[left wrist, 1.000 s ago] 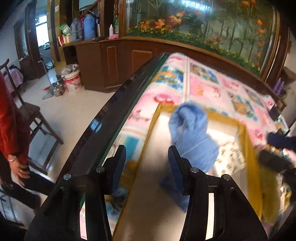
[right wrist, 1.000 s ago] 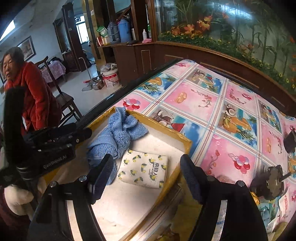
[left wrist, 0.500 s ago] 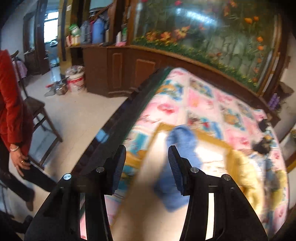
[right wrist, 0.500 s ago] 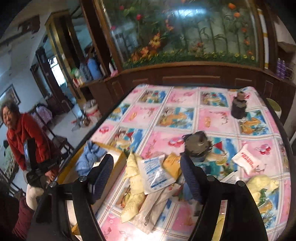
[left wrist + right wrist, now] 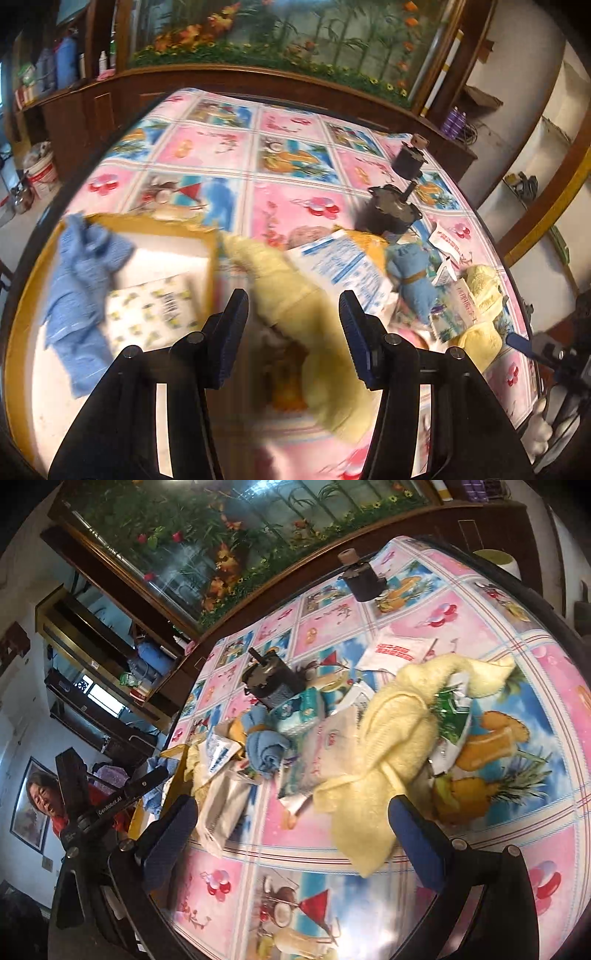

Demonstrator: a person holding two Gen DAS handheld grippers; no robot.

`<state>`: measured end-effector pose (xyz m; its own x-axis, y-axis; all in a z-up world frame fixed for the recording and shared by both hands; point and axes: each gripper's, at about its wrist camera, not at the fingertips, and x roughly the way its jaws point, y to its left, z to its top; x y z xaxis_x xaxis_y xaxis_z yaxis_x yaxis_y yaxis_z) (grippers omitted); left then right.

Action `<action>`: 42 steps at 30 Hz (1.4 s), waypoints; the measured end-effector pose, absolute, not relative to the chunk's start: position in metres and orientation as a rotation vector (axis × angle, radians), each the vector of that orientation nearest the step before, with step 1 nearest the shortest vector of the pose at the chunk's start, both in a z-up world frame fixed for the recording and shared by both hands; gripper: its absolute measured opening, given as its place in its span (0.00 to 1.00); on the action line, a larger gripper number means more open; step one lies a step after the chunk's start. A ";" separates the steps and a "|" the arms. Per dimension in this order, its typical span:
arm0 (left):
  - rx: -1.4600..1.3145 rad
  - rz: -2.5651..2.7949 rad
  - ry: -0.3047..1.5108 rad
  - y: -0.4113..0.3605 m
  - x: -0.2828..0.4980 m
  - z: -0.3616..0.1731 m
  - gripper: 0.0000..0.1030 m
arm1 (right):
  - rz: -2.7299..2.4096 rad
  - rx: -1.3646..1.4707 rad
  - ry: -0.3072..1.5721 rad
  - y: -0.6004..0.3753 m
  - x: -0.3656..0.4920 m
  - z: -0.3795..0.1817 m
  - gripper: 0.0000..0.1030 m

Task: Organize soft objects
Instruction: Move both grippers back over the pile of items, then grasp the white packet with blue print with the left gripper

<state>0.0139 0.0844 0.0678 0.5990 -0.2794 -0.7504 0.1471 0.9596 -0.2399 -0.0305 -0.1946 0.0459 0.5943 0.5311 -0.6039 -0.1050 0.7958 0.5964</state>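
Note:
A yellow-rimmed tray [image 5: 26, 280] at the left holds a blue cloth [image 5: 81, 266] and a patterned tissue pack [image 5: 151, 314]. To its right lies a pile of soft things and packets on the tablecloth. My left gripper [image 5: 293, 332] hovers over a long yellow towel [image 5: 288, 295]. Its jaws are opening, and the towel lies below the gap, not pinched. My right gripper [image 5: 293, 838] is opening wide in front of a second yellow towel [image 5: 391, 738], whose near end lies beside the right finger, untouched. A rolled blue cloth [image 5: 266, 749] with a tan band sits further back.
Paper and foil packets [image 5: 340, 266] are mixed into the pile. Two dark motor-like parts [image 5: 269, 683] [image 5: 364, 579] stand behind it. The table's dark edge [image 5: 576, 627] curves round on the right. A person in red [image 5: 44, 797] is at the far left, by a chair.
Both views have swung from the tray to the pile on the right. The right gripper's jaws have spread wider and it has rolled. The left gripper now hangs over the yellow towel.

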 end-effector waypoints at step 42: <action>-0.103 -0.270 1.016 0.026 0.076 0.044 0.58 | 0.357 0.487 0.825 -0.206 -0.030 0.033 1.00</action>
<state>0.0760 0.0259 0.0436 0.4966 -0.2701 -0.8249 0.1745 0.9620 -0.2100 -0.0303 -0.2062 0.0330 0.6299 0.4820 -0.6090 -0.1141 0.8330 0.5413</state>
